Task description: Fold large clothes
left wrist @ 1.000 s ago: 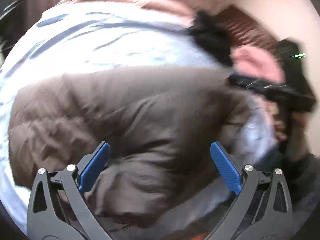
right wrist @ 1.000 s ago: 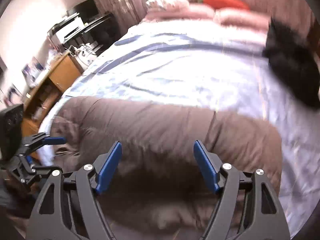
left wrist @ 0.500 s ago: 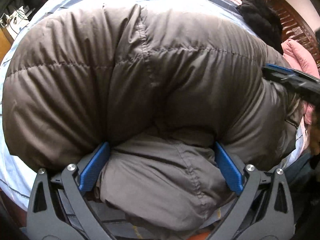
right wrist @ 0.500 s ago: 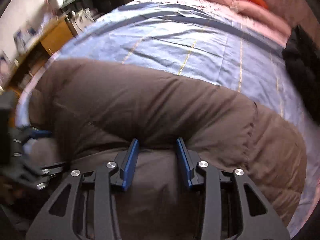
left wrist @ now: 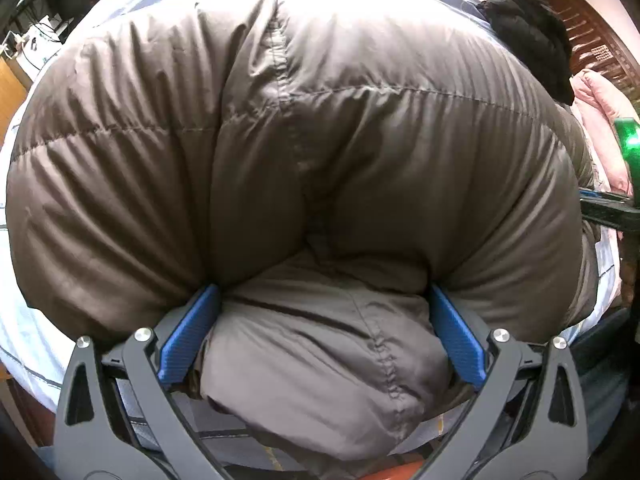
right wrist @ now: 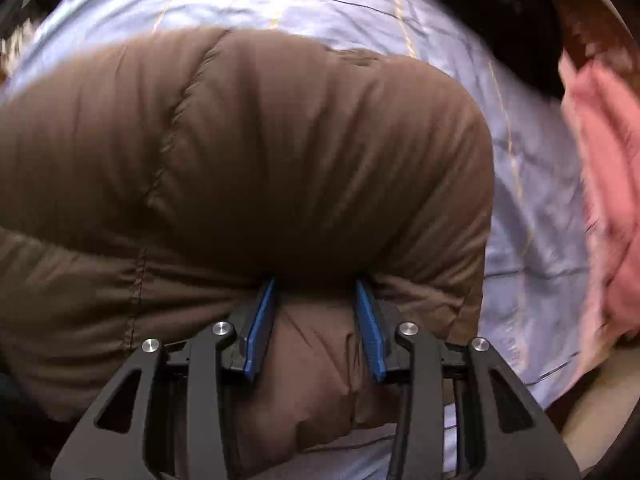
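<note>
With our left tongs (left wrist: 320, 332) spread wide around the jacket (left wrist: 320, 140) and right tongs (right wrist: 316, 320) only half-clamped on it, the slick puffy hem may slip out.

Brown quilted jacket (left wrist: 320, 140), blue bedsheet (right wrist: 532, 200)

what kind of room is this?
Most likely a bedroom. The brown puffer jacket lies on a bed with a light blue sheet; pink bedding sits alongside, and a dark wooden headboard.
</note>
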`<state>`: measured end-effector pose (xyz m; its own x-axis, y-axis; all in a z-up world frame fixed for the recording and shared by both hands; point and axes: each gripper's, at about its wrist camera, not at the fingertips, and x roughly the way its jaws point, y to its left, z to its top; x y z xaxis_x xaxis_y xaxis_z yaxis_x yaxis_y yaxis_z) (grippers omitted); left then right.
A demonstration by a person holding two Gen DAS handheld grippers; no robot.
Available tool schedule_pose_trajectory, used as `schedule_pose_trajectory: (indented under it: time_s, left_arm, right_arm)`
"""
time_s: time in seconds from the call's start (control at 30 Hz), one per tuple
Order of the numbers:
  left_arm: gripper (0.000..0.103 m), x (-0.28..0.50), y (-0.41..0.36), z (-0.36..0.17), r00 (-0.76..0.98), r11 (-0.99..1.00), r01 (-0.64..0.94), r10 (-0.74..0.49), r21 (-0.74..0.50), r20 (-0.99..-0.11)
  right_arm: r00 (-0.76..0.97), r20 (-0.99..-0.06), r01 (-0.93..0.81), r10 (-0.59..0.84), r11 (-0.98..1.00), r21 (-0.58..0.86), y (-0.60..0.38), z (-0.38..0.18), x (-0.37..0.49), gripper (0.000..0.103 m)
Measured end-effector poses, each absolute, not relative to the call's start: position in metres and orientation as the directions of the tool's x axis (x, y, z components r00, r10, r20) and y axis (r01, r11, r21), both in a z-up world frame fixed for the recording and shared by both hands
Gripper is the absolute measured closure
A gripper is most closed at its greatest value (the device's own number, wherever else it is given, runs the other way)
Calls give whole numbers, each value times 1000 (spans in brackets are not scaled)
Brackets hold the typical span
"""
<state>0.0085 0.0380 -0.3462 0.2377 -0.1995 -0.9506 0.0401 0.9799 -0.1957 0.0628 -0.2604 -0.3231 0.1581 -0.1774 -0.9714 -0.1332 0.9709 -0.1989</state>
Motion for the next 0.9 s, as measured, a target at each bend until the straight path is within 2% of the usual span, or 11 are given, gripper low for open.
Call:
schedule_pose_trajectory:
  time_s: [0.13,0.23,0.3,0.37,0.4,0.47,0.5,0.57,0.7,0.8,0.9]
  left_arm:
    - [2,-1,48,-332,303,976,38,-215,-214,-928]
    - [2,-20,57,-307,414,986,65,-167,-154,-895]
    - [2,-32,53,-287,508,994,89,-106,-70,-855]
    - [2,-36,48,-285,525,996,89,-60,-16,-849]
    - [2,-35,45,-292,494,996,90,-48,-4,-868]
    - [2,-29,42,-312,410,995,96,-51,-13,-911]
    - [2,-27,41,-322,365,995,91,-78,-47,-928]
    - [2,-24,45,-332,319,993,51,-121,-110,-940]
    - [2,-27,46,-322,364,993,54,-117,-104,-924]
    - [2,-38,44,-297,482,994,74,-107,-81,-870]
    - [2,-44,42,-280,546,993,70,-115,-92,-830]
  right_arm:
    - [205,-960,-106,-193,970,-218,-261,-308,60,61]
    - [325,-944,-56,-54,996,-76,-276,-270,35,61]
    - [375,-925,-82,66,996,37,-279,-257,14,58]
    - [339,-922,-150,186,978,142,-272,-265,-9,56]
    - [304,-933,-168,193,975,147,-267,-273,-13,56]
    - [220,-972,-204,83,978,37,-251,-304,-19,52]
    - [210,-977,-214,26,977,-20,-247,-313,-18,49]
    - [186,-983,-210,-3,977,-42,-244,-322,-13,47]
    - [186,-982,-203,-20,977,-59,-246,-324,-5,43]
    - [271,-962,-199,31,980,-24,-246,-300,-3,43]
    - [400,-898,-224,183,970,99,-247,-269,-5,41]
